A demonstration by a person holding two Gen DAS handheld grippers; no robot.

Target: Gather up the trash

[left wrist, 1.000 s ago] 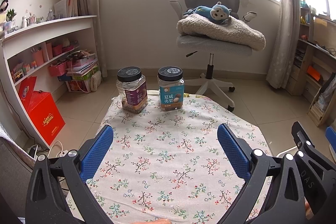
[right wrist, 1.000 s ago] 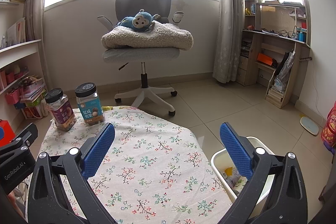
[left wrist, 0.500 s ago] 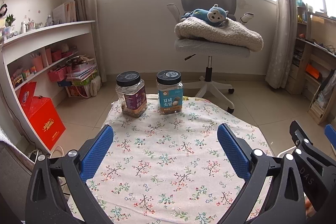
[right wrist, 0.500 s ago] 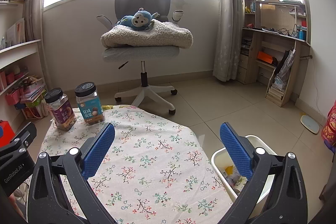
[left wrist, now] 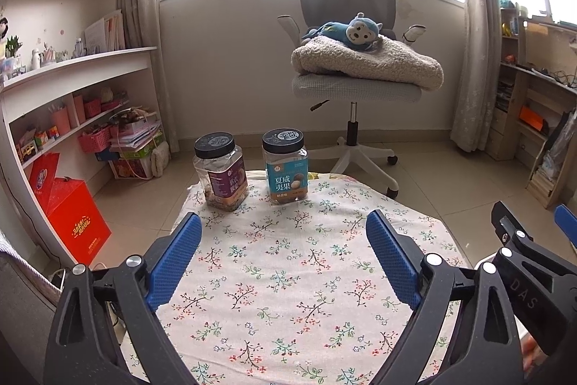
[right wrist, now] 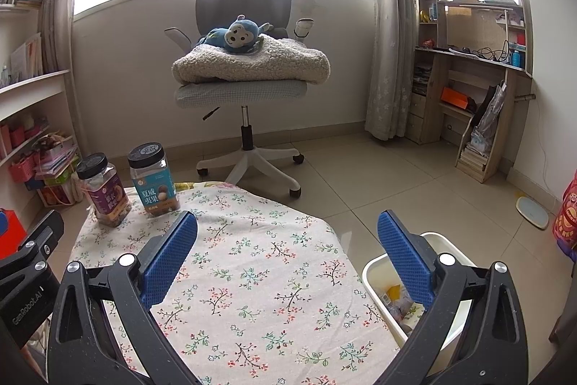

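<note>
My left gripper point(left wrist: 283, 237) is open and empty above the floral tablecloth point(left wrist: 288, 276). My right gripper point(right wrist: 286, 240) is open and empty over the table's right edge. A white bin point(right wrist: 371, 271) stands on the floor to the right of the table, with wrappers point(right wrist: 393, 294) inside it. The right gripper's body point(left wrist: 523, 269) shows at the right of the left wrist view. No loose trash shows on the cloth.
Two black-lidded jars stand at the table's far edge: a purple-label one point(left wrist: 221, 175) point(right wrist: 104, 195) and a blue-label one point(left wrist: 286, 170) point(right wrist: 153, 181). An office chair point(left wrist: 355, 85) with a blanket and a blue plush stands beyond. Shelves at left, a red box point(left wrist: 68, 215).
Both views have tilted upward a little, so the jars and table sit lower in frame. Both grippers stay open and empty.
</note>
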